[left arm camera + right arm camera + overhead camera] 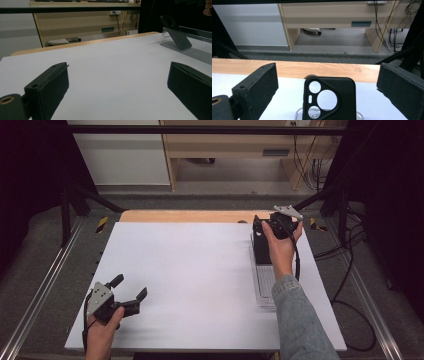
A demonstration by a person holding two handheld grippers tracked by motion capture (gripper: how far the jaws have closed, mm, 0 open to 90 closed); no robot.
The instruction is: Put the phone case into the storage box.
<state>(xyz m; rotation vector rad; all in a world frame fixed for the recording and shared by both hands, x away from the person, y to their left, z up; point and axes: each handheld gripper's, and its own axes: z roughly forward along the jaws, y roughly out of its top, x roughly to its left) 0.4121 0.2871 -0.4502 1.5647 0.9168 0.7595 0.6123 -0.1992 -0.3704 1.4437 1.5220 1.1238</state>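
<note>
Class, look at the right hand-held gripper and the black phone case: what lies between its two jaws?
In the right gripper view, the black phone case stands between the open jaws of the right hand-held gripper, touching neither, propped on a clear stand.

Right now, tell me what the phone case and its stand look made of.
Phone case: matte black, probably soft silicone or rubbery plastic; it shows no glare, and its camera cutouts have rounded edges. Stand: clear, glossy acrylic or similar plastic; the table shows through it.
</note>
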